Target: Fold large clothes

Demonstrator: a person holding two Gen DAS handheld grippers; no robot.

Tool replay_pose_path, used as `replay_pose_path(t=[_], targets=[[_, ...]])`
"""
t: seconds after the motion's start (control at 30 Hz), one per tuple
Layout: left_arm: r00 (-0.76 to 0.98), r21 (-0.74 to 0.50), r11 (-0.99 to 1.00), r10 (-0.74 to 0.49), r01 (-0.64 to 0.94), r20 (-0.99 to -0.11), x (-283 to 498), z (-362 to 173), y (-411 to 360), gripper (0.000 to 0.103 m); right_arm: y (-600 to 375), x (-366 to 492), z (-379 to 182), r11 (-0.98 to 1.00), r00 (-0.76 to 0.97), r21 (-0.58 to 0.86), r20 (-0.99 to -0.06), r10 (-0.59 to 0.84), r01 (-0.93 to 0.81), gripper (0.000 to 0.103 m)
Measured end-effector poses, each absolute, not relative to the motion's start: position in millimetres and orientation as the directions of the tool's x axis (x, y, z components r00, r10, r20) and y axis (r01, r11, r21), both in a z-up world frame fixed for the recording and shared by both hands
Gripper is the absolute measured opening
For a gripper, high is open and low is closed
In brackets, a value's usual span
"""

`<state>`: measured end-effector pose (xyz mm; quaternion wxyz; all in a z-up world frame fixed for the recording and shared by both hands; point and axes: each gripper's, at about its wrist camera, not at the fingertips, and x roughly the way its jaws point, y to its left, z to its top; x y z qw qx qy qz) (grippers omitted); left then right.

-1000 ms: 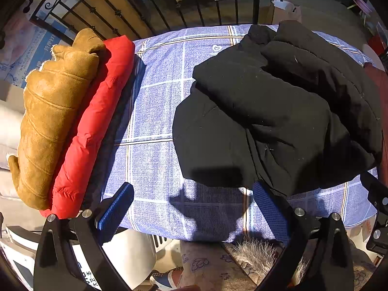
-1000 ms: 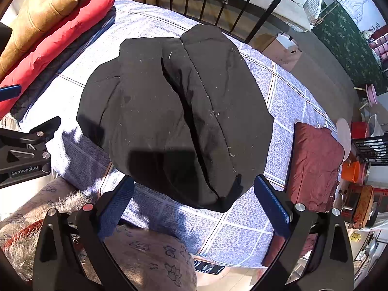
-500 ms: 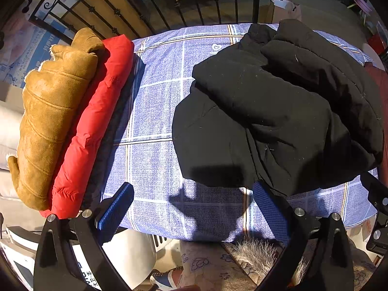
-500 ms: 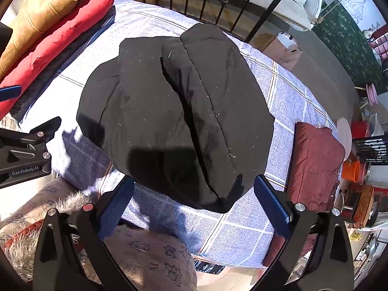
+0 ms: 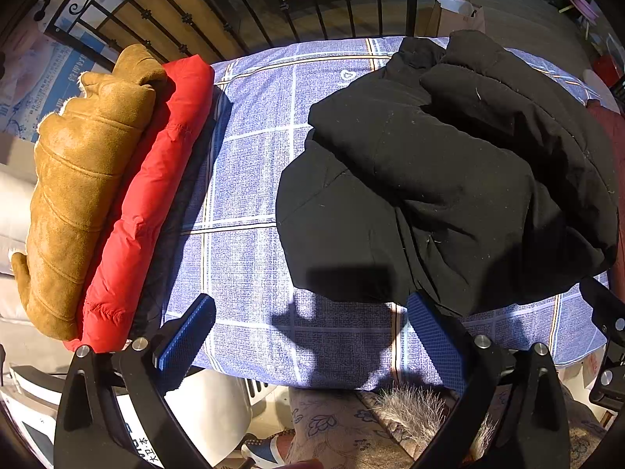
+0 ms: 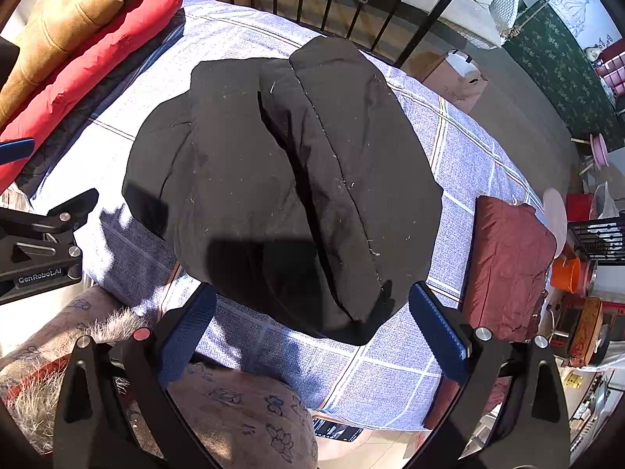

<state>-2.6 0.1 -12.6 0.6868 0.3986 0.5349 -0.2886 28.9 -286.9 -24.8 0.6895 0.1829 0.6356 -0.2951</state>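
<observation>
A black padded jacket (image 5: 441,172) lies folded in a bundle on the blue checked bedsheet (image 5: 250,179); it fills the middle of the right wrist view (image 6: 281,179). My left gripper (image 5: 310,336) is open and empty, held over the sheet's near edge just in front of the jacket's left hem. My right gripper (image 6: 312,324) is open and empty, its jaws standing either side of the jacket's near edge, above it. The left gripper's body shows at the left of the right wrist view (image 6: 39,246).
A tan suede coat (image 5: 78,195) and a red padded jacket (image 5: 144,211) lie folded along the bed's left side. A maroon folded garment (image 6: 508,265) lies at the right. A black iron rail (image 5: 312,4) runs behind the bed. A floral fur-trimmed sleeve (image 6: 218,414) is below.
</observation>
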Motion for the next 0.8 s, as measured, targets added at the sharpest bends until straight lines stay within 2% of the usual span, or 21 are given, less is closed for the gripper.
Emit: replay_pose_path(t=[0.5,0.8], targets=[[0.253,0.236,0.513,0.038,0.825,-0.967,-1,-14,-2,0.097,-290,29,-24,0.758,0.016,-0.121,-0.985,-0.171,0.641,0.097],[0.238,0.227,0.511,0.044,0.829,-0.97,2,-16,-6,0.097,-296,30,-15,0.751,0.075,-0.102,-0.977,-0.198,0.652,0.097]])
